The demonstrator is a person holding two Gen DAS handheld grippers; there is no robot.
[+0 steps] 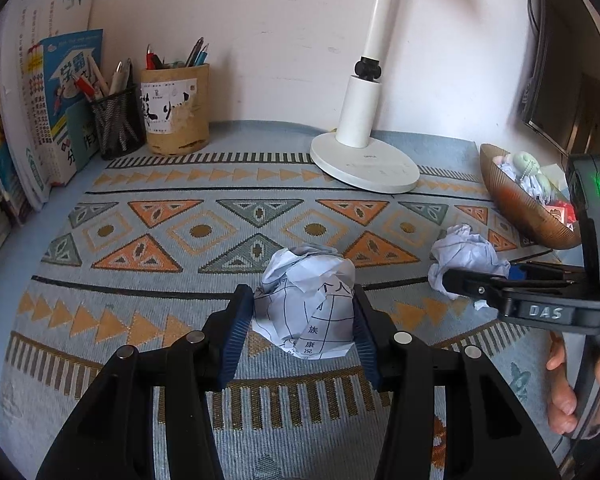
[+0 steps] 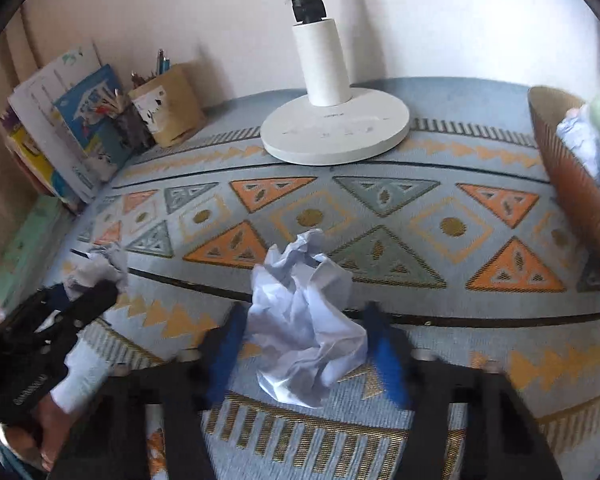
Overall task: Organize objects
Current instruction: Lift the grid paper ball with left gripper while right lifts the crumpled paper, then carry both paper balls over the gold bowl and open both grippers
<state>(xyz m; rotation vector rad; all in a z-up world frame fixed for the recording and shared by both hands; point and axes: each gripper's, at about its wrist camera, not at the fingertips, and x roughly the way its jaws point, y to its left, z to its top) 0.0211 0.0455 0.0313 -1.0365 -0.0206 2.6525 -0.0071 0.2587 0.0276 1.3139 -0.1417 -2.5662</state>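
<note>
My left gripper [image 1: 303,320] clamps a printed paper ball [image 1: 306,304], its long axis upright, lifted just above the patterned mat [image 1: 140,320]. My right gripper [image 2: 306,344] straddles a plain paper ball [image 2: 304,320] that stands tall on the mat; I can't tell if the blurred pads touch it. Both grippers point toward the lamp base [image 1: 364,164]. Far right sits the wooden bowl [image 1: 516,204].

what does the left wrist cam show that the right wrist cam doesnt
Only the left wrist view: printed characters on the paper ball pinched between the left gripper pads, and a dark monitor.
Only the right wrist view: the plain paper ball between the right gripper fingers.
Both: lamp base, brown bowl, pen holders, books.
</note>
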